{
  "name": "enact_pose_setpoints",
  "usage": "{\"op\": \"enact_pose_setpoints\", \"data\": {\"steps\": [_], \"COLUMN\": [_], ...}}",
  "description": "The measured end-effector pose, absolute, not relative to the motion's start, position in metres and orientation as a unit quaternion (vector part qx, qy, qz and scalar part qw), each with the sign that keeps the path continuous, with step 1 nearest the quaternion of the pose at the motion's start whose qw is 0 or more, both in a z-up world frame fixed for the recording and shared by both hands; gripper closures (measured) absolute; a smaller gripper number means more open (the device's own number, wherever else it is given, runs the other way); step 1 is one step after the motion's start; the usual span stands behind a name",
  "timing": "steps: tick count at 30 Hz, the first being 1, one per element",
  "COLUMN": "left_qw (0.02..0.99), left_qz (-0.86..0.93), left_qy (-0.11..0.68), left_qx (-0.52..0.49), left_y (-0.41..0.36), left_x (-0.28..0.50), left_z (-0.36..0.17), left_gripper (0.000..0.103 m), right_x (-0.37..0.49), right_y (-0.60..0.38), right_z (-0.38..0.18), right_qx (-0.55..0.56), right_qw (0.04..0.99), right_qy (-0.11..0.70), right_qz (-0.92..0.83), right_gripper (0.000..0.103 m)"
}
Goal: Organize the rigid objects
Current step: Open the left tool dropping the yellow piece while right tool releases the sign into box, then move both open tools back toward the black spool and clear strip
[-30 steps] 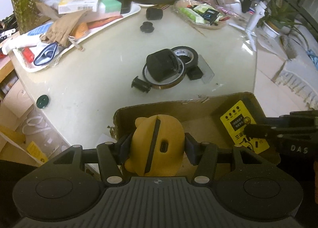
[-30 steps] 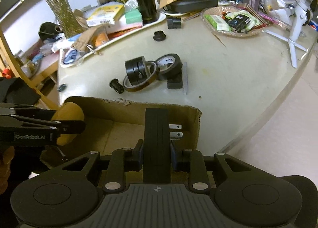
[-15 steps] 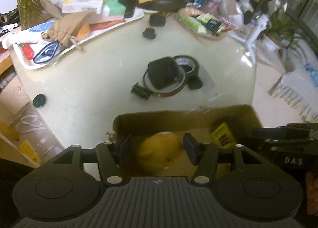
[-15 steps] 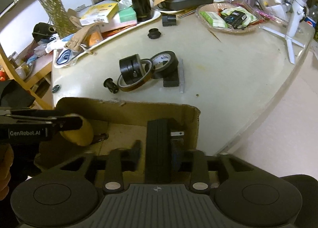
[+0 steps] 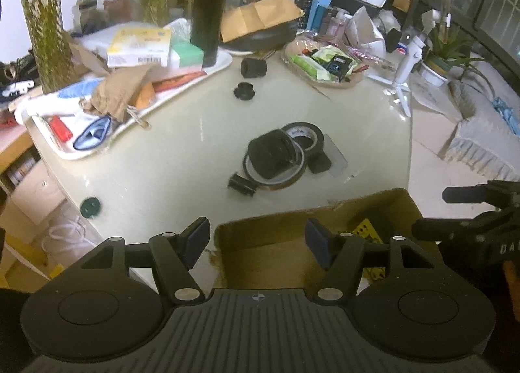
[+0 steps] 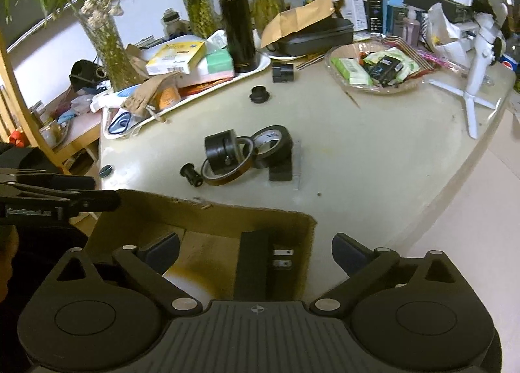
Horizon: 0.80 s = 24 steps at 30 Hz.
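My left gripper [image 5: 256, 239] hangs over the near-left corner of an open cardboard box [image 5: 292, 217]. Its jaws are opening and nothing is between them. A yellow label [image 5: 367, 230] shows inside the box. My right gripper [image 6: 255, 252] is over the same box [image 6: 227, 210]. Its jaws are opening wide, and the pads stand clear of a black plug adapter [image 6: 253, 262] that stands in the box below them. A blurred yellow object [image 6: 198, 275] lies beside the adapter. Each gripper shows at the edge of the other's view: the right gripper [image 5: 430, 212] and the left gripper [image 6: 107, 192].
Beyond the box, on the pale round table [image 5: 182, 158], lie tape rolls with a black cylinder [image 5: 276, 158], a small black spool [image 5: 242, 184] and two black knobs [image 5: 245, 92]. A cluttered white tray [image 5: 97, 106], a black flask [image 5: 208, 12] and a snack basket [image 5: 325, 64] stand behind.
The left gripper let go of the yellow object, which dropped into the box. The right gripper let go of the black adapter and opened wide. Both grippers rose a little.
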<state>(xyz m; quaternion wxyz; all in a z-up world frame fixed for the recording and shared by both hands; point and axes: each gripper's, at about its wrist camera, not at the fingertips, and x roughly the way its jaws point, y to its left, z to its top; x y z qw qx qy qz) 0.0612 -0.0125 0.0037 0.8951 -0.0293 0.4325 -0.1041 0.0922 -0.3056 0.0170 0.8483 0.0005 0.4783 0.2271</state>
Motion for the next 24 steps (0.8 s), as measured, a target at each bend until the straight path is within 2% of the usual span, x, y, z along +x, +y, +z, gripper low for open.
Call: {"op": "enact_pose_setpoints", "data": {"steps": [24], "left_qw": [0.896], "left_qz": [-0.096], "left_qy": [0.434], "left_qx": [-0.016], "left_y": [-0.001], "left_x": [0.073], "left_z": [-0.008], "left_gripper": [0.039], "right_x": [0.113], "right_y": [-0.321], "right_z": [0.014], "right_qx": [0.009], "right_qw": [0.857], "right_qy": [0.474], "right_qz": [0.201], "right_gripper": [0.003]}}
